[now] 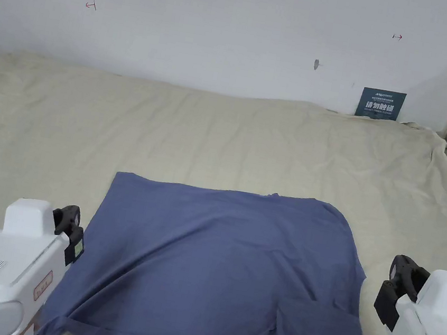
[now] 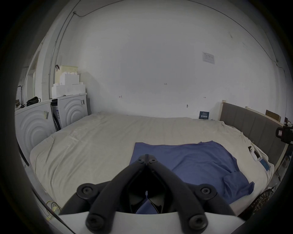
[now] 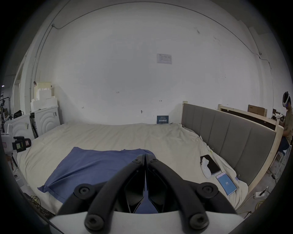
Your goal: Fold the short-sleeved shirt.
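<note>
A blue short-sleeved shirt [image 1: 223, 272] lies spread as a rough rectangle on the cream bed sheet [image 1: 170, 129], with a sleeve fold near its front right corner. The shirt [image 2: 198, 163] also appears in the left gripper view, and the shirt [image 3: 95, 164] in the right gripper view. My left gripper [image 1: 69, 233] hovers just off the shirt's left edge, and my right gripper [image 1: 394, 293] just off its right edge. In their own views the left gripper [image 2: 147, 156] and right gripper [image 3: 145, 156] have jaws closed together, holding nothing.
A grey padded headboard [image 3: 229, 142] borders the bed on the right. Two phones [image 3: 226, 183] and a white item lie on the sheet near it. White appliances [image 2: 47, 120] stand at the left. A person [image 3: 287, 120] sits beyond the headboard. A small blue sign [image 1: 380, 104] leans on the wall.
</note>
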Motion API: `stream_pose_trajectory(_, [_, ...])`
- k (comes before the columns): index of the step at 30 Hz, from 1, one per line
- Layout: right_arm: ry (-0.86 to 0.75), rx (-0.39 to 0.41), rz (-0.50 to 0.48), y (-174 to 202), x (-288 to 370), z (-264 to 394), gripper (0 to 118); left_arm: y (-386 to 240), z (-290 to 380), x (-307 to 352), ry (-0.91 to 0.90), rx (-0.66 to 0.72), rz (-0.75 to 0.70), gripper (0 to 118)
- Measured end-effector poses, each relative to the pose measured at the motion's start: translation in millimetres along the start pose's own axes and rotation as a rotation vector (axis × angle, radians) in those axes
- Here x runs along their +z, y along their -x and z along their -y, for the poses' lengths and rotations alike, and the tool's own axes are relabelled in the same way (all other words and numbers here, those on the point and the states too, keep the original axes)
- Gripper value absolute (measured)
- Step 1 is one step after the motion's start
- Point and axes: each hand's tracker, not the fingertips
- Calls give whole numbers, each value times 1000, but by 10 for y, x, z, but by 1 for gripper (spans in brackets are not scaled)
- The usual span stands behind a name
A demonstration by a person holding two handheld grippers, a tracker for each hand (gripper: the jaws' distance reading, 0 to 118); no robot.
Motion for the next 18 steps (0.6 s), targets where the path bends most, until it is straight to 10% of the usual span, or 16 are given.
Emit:
stream_pose_trajectory(11, [39,-18,-17,-35,-73,88,0,293,412,-319,362,85,63,5])
stream_pose_trajectory(16, [60,-31,-12,-66,-60,161,0,476,817,-423,527,119,-12,84])
stream_pose_trajectory(18, [70,-33,-11,-74,-68,187,0,551,972,-467,597,138,-10,86])
